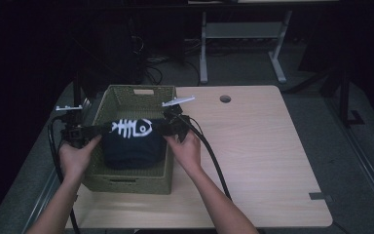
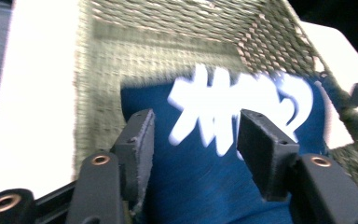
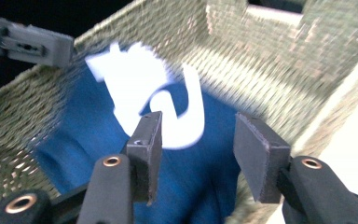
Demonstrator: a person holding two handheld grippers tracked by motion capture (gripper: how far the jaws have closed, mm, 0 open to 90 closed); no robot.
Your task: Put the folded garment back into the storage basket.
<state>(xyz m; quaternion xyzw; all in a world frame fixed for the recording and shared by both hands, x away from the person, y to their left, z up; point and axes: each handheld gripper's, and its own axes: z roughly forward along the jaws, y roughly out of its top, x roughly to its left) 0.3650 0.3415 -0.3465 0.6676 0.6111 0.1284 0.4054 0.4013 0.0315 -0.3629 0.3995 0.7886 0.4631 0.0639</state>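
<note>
On one wooden table (image 1: 253,146) stood one woven basket (image 1: 126,100) holding one blue garment (image 1: 131,146) (fish-bone print); left gripper (image 2: 193,140) and right gripper (image 3: 196,140) gaped, gripping nothing.

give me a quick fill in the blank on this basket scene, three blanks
The folded dark blue garment lies inside a woven ____.
Its white print shows a fish ____.
The basket stands on a light ____ table.
Missing words: basket; skeleton; wooden
</note>
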